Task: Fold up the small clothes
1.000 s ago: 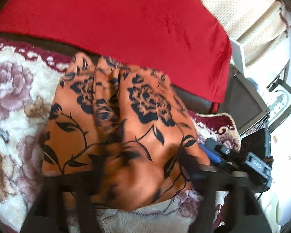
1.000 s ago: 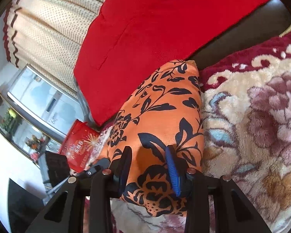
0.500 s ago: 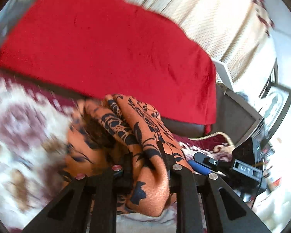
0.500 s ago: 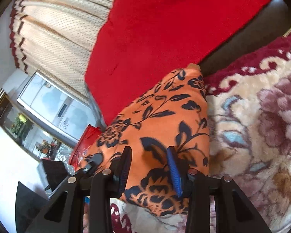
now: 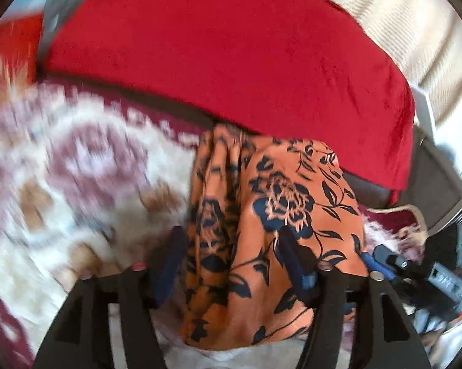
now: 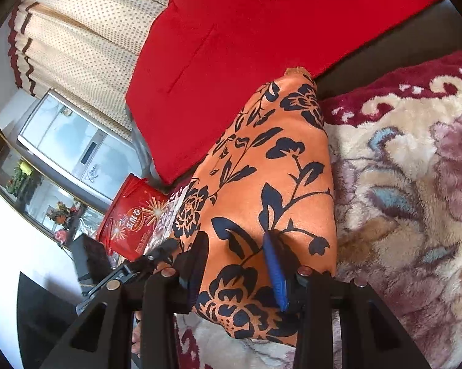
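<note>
- Orange floral garment (image 5: 280, 215) lying on the floral plush blanket (image 6: 409, 190), far edge against the red cloth (image 5: 231, 49); bunched pleats along one side.
- Left claw (image 5: 231, 261): jaws opening, spread wide of the fabric lying between them, pads not pressing.
- Right claw (image 6: 234, 264): part closed over the near edge of the garment; whether the pads actually pinch it, cannot tell.
- Before releasing fully, confirm the fold lies flat.
- Smooth the pleated side outward, away from the right claw.
- Avoid snagging the blanket pile beneath.
</note>
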